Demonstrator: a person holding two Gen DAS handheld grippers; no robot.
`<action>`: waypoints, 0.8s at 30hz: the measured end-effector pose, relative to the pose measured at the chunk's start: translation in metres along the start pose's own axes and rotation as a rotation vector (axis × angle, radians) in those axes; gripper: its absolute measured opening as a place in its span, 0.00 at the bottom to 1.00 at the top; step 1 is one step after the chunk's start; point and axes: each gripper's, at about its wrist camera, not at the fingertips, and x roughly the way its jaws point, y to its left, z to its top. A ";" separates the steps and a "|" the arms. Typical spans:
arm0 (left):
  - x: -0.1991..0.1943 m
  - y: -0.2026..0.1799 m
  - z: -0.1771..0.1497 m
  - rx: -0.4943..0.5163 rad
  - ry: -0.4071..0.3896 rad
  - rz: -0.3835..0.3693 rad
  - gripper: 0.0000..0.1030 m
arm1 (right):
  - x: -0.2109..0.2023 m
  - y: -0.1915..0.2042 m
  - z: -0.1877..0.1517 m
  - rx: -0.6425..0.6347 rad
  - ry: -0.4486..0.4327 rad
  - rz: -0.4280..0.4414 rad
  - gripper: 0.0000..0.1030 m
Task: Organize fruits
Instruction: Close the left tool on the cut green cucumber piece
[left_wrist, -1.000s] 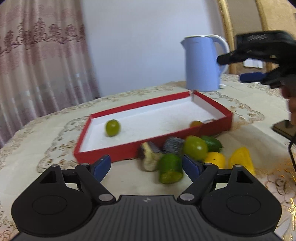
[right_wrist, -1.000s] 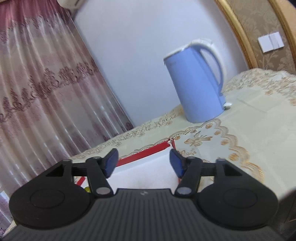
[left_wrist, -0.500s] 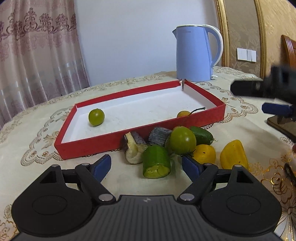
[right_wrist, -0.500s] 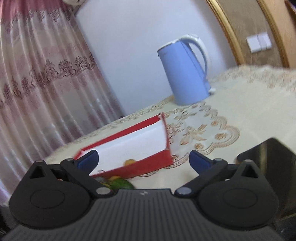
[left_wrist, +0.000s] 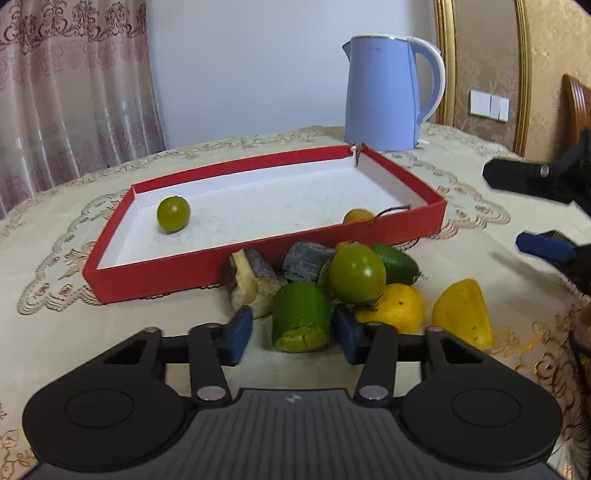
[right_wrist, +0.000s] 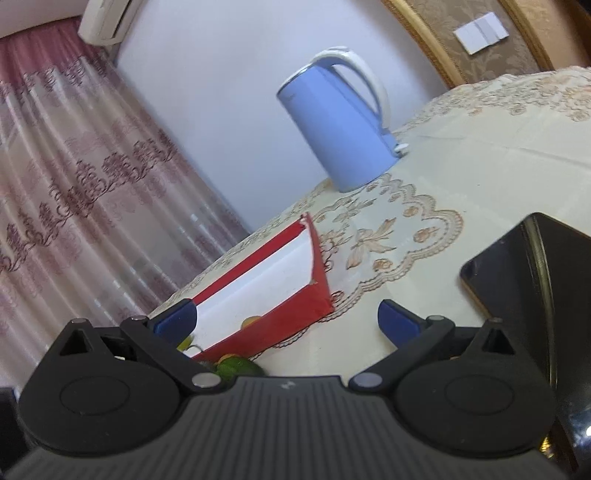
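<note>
a round table draped in a cream cloth with embroidered lace scrolls carries a shallow rectangular red cardboard tray with a white, slightly dusty floor. inside it sit 2 small smooth round fruits: a green one near the left wall and an orange one against the near wall by the right corner. just outside the tray's near wall lies a heap of fruit pieces: a cut green cylinder with a ragged pale end, a glossy green round fruit, a dark green oval, 2 waxy yellow pieces, and 2 grey-skinned chunks with pale flesh. the left gripper has just been closing, and its blue pads flank the green cylinder, the right pad at its side, the left a sliver apart. the right gripper is spread wide with nothing between its fingers, over the tray's right end. a smooth pale blue kettle stands beyond the tray's far right corner.
</note>
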 end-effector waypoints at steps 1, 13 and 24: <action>0.001 0.001 0.000 -0.010 0.002 -0.014 0.31 | -0.001 0.000 0.000 0.001 -0.002 0.000 1.00; -0.027 0.027 -0.010 -0.095 -0.090 0.070 0.30 | -0.011 0.019 -0.001 -0.118 0.068 0.002 1.00; -0.029 0.064 -0.012 -0.199 -0.113 0.152 0.30 | -0.016 0.072 -0.025 -0.529 0.222 -0.035 0.80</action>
